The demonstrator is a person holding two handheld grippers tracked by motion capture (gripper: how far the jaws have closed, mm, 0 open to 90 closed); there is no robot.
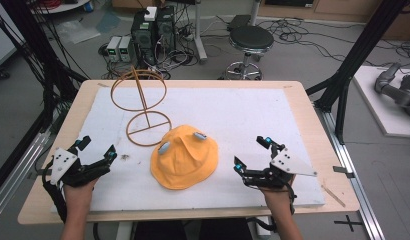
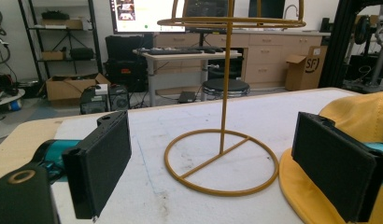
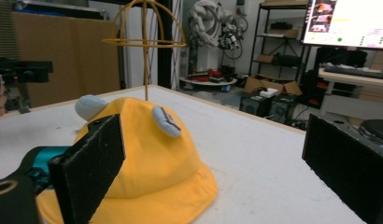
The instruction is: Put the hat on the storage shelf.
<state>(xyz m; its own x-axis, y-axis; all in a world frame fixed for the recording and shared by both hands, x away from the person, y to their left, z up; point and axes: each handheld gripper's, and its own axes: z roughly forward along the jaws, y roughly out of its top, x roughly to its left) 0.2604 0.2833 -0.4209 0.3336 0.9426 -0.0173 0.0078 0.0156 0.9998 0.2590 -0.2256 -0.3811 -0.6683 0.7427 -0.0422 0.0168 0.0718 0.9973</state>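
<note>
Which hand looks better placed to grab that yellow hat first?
Probably the left gripper: the yellow hat's brim already lies beside one of its open jaws. The right gripper, also open, sits slightly farther away.

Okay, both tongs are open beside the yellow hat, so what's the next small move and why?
Probably bring the right tongs in to the hat brim and close on it. Both tongs are open and empty, the left tongs included; the hat lies flat on the table, apart from the wire stand, and its brim sits just ahead of the right jaws.

Beyond my table [image 1: 303, 107] I see a grey floor [image 1: 303, 55] strewn with cables, a black stool [image 1: 250, 39] upper centre. Computer towers [image 1: 153, 30] stand upper left.
</note>
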